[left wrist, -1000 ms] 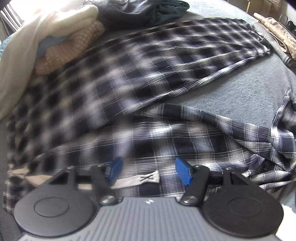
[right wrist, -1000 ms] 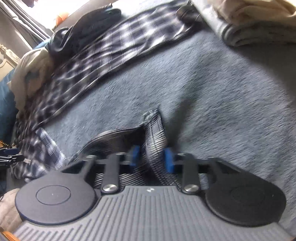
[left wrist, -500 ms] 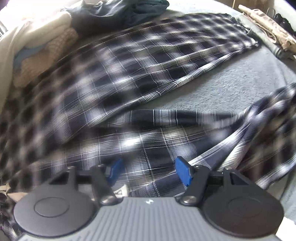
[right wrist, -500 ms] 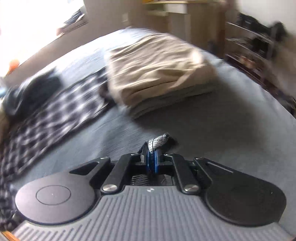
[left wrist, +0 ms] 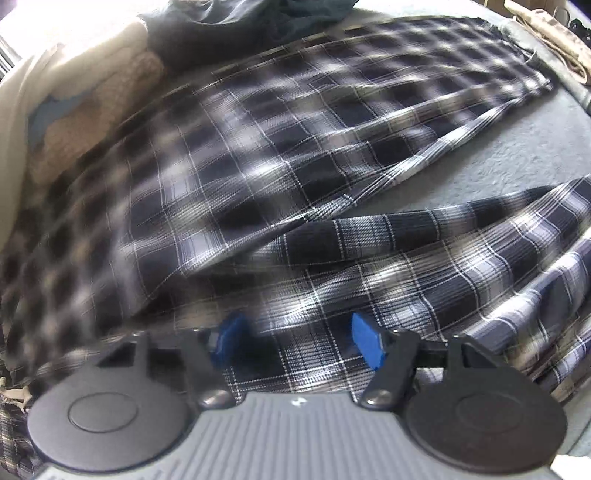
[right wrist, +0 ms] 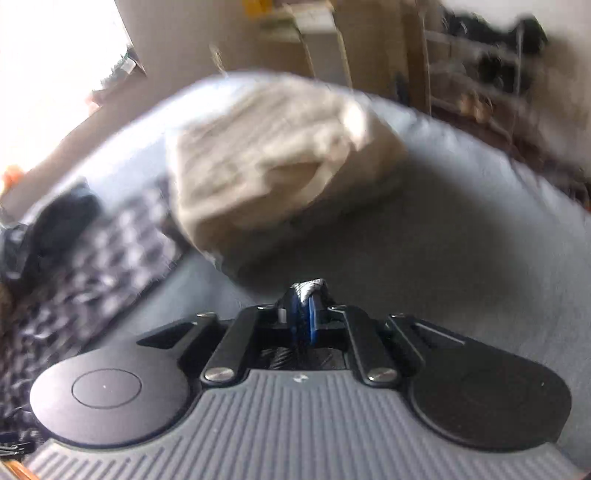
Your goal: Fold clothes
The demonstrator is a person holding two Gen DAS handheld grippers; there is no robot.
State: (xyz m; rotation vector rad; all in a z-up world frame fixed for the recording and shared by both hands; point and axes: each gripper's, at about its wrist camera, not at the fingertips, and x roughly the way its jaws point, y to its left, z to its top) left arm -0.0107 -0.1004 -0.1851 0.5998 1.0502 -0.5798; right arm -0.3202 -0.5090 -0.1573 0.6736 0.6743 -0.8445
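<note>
Dark blue and white plaid trousers [left wrist: 280,158] lie spread on the grey bed cover. One leg lies flat toward the far right; the other leg [left wrist: 461,266] is stretched out to the right, creased. My left gripper [left wrist: 295,339] is open just above the plaid cloth near the waist, with cloth lying between its blue pads. My right gripper [right wrist: 303,314] is shut on a bunched end of the plaid cloth [right wrist: 312,287] and holds it above the bed. A blurred stretch of the plaid trousers [right wrist: 103,258] shows at the left of the right wrist view.
A pile of cream and tan garments [left wrist: 85,103] and dark clothes [left wrist: 236,22] lies at the far left of the bed. A folded beige stack [right wrist: 277,158] sits on the grey cover [right wrist: 461,229] ahead of the right gripper. Shelves [right wrist: 491,74] stand beyond the bed.
My right gripper closed on the trouser leg end and lifted it, swinging toward the beige stack. The near leg was pulled out to the right. My left gripper stayed open and shifted over the cloth.
</note>
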